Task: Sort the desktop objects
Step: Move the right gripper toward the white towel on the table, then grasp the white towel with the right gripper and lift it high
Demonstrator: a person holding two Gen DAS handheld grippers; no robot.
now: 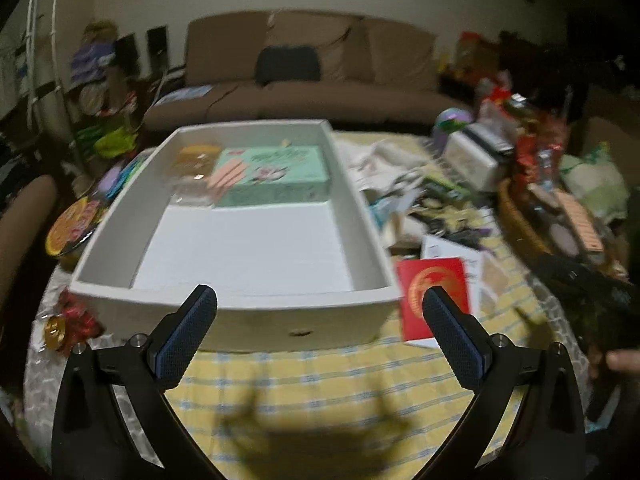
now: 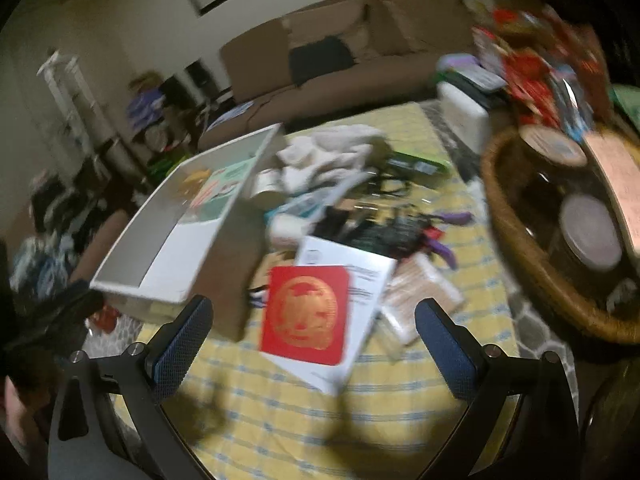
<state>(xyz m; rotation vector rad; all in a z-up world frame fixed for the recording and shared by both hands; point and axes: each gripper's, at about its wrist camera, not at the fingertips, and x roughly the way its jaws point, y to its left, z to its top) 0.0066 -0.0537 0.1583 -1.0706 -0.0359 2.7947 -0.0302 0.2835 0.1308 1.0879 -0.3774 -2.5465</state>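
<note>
Both views are blurred, so the gold emblem on the red booklet [image 2: 306, 314] cannot be read, nor the print on the white sheet [image 2: 360, 280] under it, and the dark clutter [image 2: 384, 228] beyond stays unclear. The white tray [image 1: 360, 216] on the yellow-checked table [image 1: 320, 384] holds a mint-green box [image 1: 276, 176] and an amber packet [image 1: 194, 158] at its far end, while the wicker basket [image 2: 516, 240] at right holds round tins. The left gripper [image 1: 320, 330] and right gripper [image 2: 314, 336] both have their jaws wide apart and hold nothing; the booklet lies just right of the tray.
</note>
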